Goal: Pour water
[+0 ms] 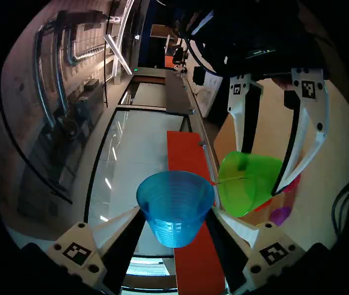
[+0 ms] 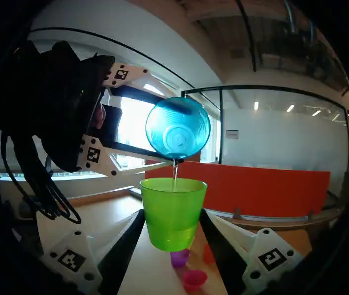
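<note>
- In the right gripper view we record a pale wooden table at lower left.
- Behind it an orange panel crosses the middle right. Above the panel stands a black-framed glass wall, with lit ceiling strips beyond the glass.
- Three small cups stand close together on the table at bottom centre: a purple cup, a pink cup and an orange cup.
- The right gripper pinches the green cup at bottom centre, one finger pressed to each side. The cup is upright. We cannot tell whether it clears the table.
- The left gripper reaches in from the upper left and pinches the blue cup. This cup is tipped over, its base turned toward this camera.
- The blue cup sits just above the green cup, apart from it. A thin thread of water falls from its lower rim into the green cup's mouth.
- The lower part of the green cup looks darker. The level is not sharp.
- In the left gripper view the blue cup lies at bottom centre between that gripper's fingers, with the green cup just beside it at centre right. Here the panel runs up the frame.
</note>
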{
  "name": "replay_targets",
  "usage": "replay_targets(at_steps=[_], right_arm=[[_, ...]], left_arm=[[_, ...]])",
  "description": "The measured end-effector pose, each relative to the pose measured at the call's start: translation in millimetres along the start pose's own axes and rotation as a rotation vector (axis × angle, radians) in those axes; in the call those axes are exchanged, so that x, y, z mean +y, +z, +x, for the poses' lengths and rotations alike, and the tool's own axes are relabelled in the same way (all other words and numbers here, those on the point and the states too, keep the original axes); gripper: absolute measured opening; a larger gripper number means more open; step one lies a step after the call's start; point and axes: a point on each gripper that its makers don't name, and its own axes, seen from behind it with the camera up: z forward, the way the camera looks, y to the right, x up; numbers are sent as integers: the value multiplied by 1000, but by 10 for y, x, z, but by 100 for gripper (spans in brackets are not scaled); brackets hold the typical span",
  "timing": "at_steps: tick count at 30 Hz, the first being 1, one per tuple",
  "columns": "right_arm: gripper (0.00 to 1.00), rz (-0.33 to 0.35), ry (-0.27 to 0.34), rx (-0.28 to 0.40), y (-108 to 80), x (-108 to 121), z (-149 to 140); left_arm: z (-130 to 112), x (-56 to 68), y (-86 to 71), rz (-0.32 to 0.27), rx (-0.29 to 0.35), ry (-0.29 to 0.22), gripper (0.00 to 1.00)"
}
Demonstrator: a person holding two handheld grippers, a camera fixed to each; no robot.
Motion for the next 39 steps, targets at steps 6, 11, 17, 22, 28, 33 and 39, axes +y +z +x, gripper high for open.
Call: replay_targets(at_steps=[6,11,17,22,28,33,39], right_arm=[[84,-1,-1,2,0,15,8],[84,-2,0,4,0,18,11],[84,-4,1,5,-2,25,7],[84,-6,1,6,-2,39,12],[84,-6,0,7,3,45,15],[84,-6,1,8,4,47,32],[84,-7,-1,10,9,46,52]], left_arm=[[-1,-12,7,6,0,41,81],[23,-19,-10,8,2,43,81],[40,-24,-18,10,3,61,81],[55,-14,-26,11,4,74,81],[62,-21,-23,17,4,83,81],[57,-30,-8,20,4,84,81],[29,-56,42,22,5,64,81]])
